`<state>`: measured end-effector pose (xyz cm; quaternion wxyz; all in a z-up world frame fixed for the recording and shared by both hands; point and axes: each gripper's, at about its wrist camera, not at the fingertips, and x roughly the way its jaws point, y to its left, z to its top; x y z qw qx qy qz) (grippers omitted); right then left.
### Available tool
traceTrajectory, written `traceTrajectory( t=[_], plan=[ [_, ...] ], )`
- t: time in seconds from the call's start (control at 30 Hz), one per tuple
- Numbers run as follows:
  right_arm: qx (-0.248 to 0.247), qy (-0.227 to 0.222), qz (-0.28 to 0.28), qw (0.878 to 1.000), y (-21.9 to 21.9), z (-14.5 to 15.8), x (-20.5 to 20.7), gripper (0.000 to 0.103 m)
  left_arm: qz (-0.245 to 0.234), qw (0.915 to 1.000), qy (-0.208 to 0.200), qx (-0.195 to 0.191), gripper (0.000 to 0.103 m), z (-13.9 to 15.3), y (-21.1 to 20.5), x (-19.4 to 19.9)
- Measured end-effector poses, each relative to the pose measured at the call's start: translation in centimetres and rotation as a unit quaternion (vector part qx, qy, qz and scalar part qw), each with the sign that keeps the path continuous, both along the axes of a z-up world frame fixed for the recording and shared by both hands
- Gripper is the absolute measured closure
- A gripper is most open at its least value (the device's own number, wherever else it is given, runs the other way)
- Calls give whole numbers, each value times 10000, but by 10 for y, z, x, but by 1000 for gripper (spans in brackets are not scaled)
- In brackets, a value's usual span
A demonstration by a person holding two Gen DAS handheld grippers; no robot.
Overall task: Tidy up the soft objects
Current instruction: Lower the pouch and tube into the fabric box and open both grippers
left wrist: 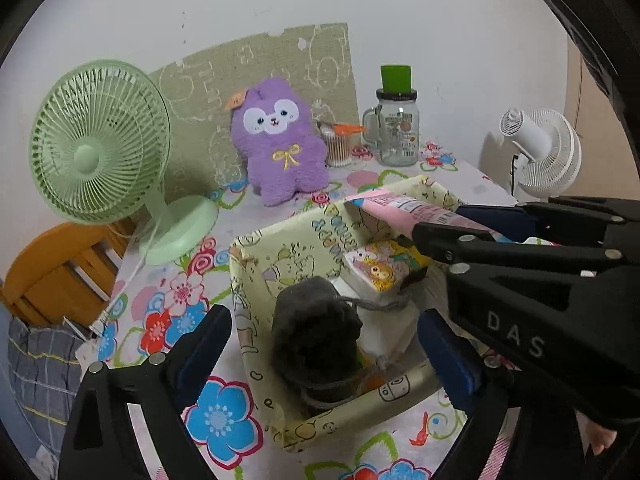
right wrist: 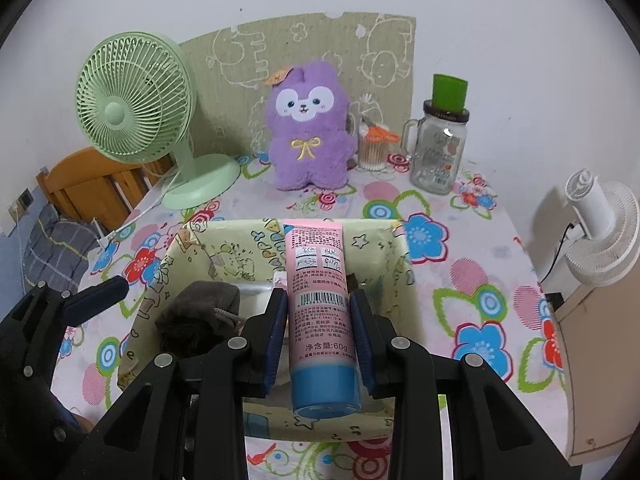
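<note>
a floral tablecloth covers the table, which stands against a pale wall. at the back sit a green fan, a purple plush leaning on a green mat, a cup of swabs and a glass jar. a white fan stands off the table's right edge, a wooden chair off its left. the right gripper is clamped on a pink tube held over the yellow box. the left gripper has its jaws wide apart above the grey pouch, which lies in the box beside a tissue pack.
</note>
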<state>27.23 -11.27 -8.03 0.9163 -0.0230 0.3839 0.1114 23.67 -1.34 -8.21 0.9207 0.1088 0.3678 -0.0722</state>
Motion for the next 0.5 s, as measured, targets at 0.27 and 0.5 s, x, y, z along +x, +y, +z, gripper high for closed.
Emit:
traceTrajectory(
  t=[0.27, 0.5],
  plan=[
    [-158, -185, 9, 9997, 8, 3, -3, 67, 119, 9994, 238, -211, 3, -4, 9, 4],
    [-193, -744, -136, 9970, 0, 20, -29, 26, 219, 9989, 172, -374, 0, 5, 11, -6]
  ],
)
